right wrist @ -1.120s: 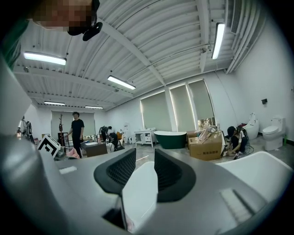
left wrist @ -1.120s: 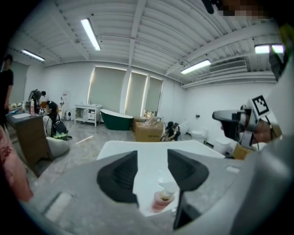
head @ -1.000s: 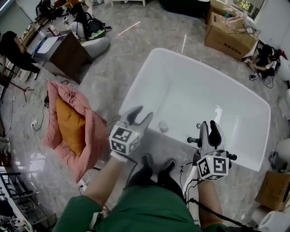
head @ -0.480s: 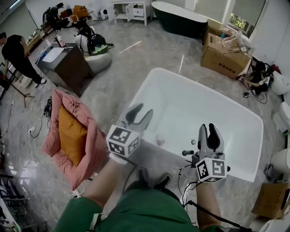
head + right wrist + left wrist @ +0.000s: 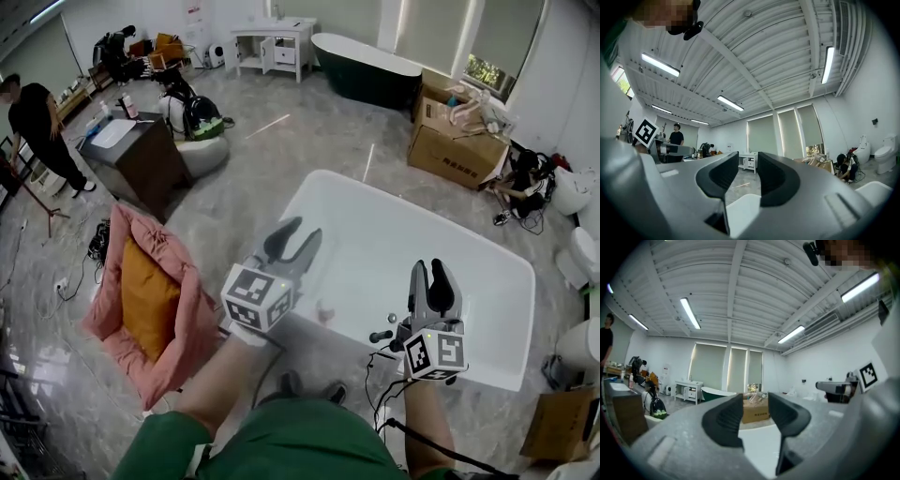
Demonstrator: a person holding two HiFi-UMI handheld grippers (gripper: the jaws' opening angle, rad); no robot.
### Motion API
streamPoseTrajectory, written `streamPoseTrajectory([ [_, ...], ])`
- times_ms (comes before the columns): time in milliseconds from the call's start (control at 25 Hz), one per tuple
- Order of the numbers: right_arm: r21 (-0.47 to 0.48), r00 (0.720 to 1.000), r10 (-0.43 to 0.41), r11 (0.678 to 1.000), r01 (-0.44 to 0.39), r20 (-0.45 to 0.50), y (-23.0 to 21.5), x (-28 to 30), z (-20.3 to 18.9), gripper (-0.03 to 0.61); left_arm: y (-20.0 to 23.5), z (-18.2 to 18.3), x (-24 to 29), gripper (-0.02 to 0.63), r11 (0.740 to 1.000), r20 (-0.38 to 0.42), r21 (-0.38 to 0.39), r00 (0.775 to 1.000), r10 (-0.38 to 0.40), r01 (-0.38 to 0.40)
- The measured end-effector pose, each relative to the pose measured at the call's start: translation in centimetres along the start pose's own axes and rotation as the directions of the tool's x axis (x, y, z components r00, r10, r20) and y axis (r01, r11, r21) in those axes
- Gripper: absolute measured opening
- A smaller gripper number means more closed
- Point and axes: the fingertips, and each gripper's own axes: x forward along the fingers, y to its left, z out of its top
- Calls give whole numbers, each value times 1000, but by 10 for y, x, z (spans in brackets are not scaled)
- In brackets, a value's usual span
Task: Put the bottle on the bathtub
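I'm holding both tools over the near rim of the white bathtub [image 5: 403,248]. The left tool [image 5: 302,232] is gaping wide and empty, and the right tool [image 5: 429,270] is parted, carrying nothing. A small pale thing [image 5: 325,312], seemingly the bottle, is sitting at 12 o'clock between them.

The person wears a green short-sleeved top [image 5: 291,445]. The left gripper [image 5: 300,232] and right gripper [image 5: 429,268] are pale grey with dark jaw pads, each carrying a white cube [image 5: 258,298] of black square markers; a black cable [image 5: 412,433] trails from the right one
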Motion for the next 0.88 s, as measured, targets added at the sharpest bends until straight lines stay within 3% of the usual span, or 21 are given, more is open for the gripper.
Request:
streamPoseTrajectory([
  [360,-14,998,-8,1000,9,57,1,-4,36,126,-13,34,4,160,999,50,38,999,3,-5],
  [880,-40,999,-7,999,9,50,-13,3,37,126,-17,41,19,158,999,56,34,998,16,-18],
])
